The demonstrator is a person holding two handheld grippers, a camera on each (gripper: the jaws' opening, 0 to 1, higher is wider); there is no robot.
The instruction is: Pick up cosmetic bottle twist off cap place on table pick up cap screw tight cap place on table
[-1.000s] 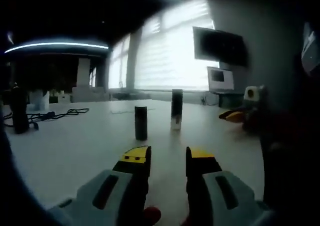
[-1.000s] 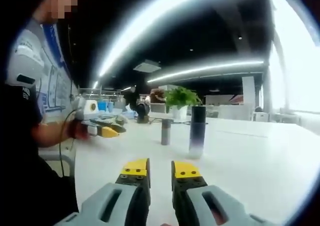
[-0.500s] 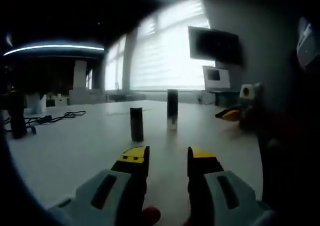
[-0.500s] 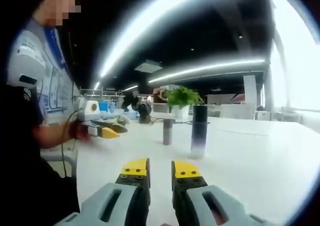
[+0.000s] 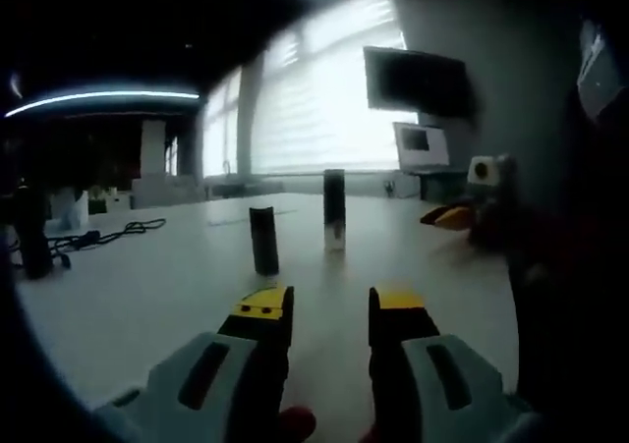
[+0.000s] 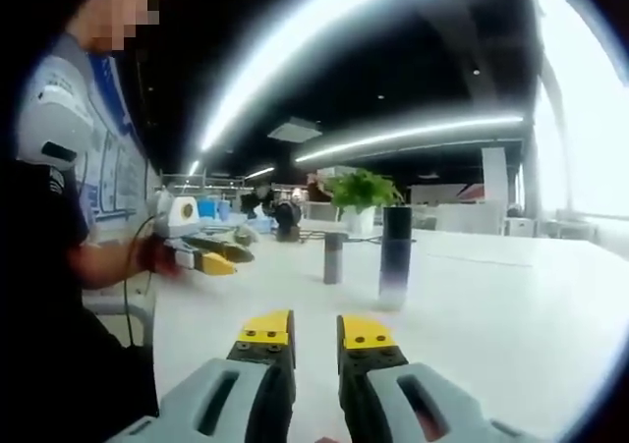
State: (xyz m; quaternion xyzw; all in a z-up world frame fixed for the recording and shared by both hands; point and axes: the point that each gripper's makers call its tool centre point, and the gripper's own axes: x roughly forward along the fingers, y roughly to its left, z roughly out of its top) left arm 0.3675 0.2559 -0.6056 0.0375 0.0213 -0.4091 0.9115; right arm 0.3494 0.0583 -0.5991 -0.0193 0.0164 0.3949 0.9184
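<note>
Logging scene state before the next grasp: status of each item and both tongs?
Tall bottle: upright on table, untouched.
Short cylinder: upright beside the bottle, apart from it.
Left tongs: open, empty.
Right tongs: slightly open, empty.
Table: bearing both.

bottles: 1 [image 5: 334, 207]; caps: 1 [image 5: 262, 239]; hand-held grippers: 2 [image 5: 325, 307] [image 6: 313, 331]

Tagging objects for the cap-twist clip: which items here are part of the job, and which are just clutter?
Job:
- tall cosmetic bottle, standing on the table
- shorter dark cylinder beside it, possibly the cap
- left gripper, right gripper, both empty

Clutter:
- black cables
- potted plant
- wall screen
</note>
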